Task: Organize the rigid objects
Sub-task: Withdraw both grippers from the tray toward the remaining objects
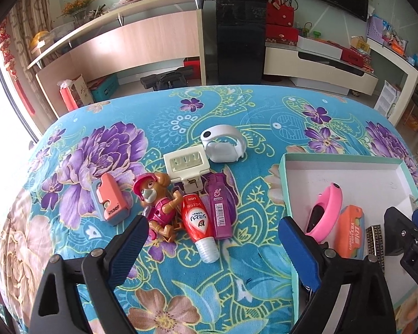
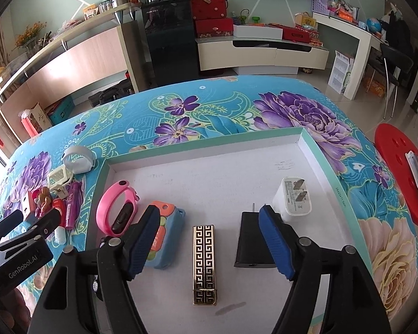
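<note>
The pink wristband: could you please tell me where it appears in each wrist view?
Left wrist: pink wristband at lower right, inside the tray, left of the orange case.
Right wrist: lower left, at the tray's left wall.
Shared landmark: the orange case beside it.

Left gripper (image 1: 211, 239) jaws apart (nothing between), red tube (image 1: 197, 222) just beyond; floral tablecloth (image 1: 237, 111)
</note>
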A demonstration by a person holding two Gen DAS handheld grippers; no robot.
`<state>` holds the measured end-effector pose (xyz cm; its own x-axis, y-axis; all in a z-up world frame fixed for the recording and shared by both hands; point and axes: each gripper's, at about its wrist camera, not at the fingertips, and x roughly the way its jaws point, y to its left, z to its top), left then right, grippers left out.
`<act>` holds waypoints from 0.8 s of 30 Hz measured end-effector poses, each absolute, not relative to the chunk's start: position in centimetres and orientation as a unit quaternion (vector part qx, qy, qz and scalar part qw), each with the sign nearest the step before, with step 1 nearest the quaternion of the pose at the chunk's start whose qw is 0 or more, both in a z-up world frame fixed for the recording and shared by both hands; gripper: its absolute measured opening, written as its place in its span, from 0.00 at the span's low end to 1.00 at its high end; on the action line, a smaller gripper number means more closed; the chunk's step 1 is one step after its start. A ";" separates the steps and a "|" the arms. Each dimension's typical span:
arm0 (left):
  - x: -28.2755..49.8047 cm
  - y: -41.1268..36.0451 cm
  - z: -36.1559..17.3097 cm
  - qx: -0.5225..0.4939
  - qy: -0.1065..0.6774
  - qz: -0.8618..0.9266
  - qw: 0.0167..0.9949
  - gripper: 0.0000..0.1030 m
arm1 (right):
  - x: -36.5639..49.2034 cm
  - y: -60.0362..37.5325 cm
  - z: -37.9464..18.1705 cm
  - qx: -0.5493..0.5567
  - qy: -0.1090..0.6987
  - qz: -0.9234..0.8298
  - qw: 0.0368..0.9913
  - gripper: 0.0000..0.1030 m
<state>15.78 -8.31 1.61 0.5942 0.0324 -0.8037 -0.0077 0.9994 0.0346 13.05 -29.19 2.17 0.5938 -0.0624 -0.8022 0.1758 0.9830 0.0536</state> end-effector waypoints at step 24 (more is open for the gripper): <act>14.8 0.8 2.7 -0.038 0.423 0.109 0.899 1.00 | 13.1 -24.1 3.7 0.008 0.393 -0.037 0.919 0.94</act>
<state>14.81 0.78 2.74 0.6186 0.1641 -0.7683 -0.2280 0.9734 0.0242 13.14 -24.09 3.66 0.6887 -0.0609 -0.7225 0.0737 0.9972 -0.0138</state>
